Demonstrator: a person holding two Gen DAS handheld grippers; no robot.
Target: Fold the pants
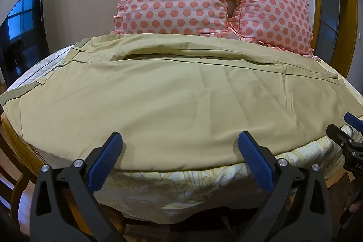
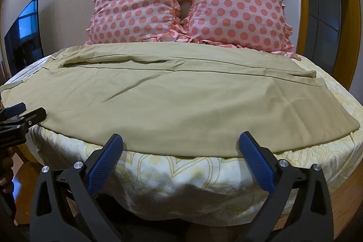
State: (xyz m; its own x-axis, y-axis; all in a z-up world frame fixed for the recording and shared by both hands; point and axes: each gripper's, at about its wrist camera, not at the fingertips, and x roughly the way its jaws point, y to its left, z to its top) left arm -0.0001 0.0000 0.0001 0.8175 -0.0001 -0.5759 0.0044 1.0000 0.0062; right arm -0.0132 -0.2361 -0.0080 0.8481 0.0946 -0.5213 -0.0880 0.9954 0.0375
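Note:
Khaki pants (image 1: 158, 92) lie flat across the bed, waistband at the left, legs running to the right; they also show in the right wrist view (image 2: 172, 101). My left gripper (image 1: 180, 140) is open and empty, its blue fingertips just at the near hem edge of the pants. My right gripper (image 2: 180, 140) is open and empty at the near edge further right. The right gripper shows at the right edge of the left wrist view (image 1: 347, 130). The left gripper shows at the left edge of the right wrist view (image 2: 20, 117).
The bed sheet (image 2: 204, 176) is white with a yellow pattern. Two pink polka-dot pillows (image 2: 186, 3) stand against the wall behind the pants. A dark TV screen (image 2: 25, 35) is at the left. A wood-framed door (image 2: 326, 15) is at the right.

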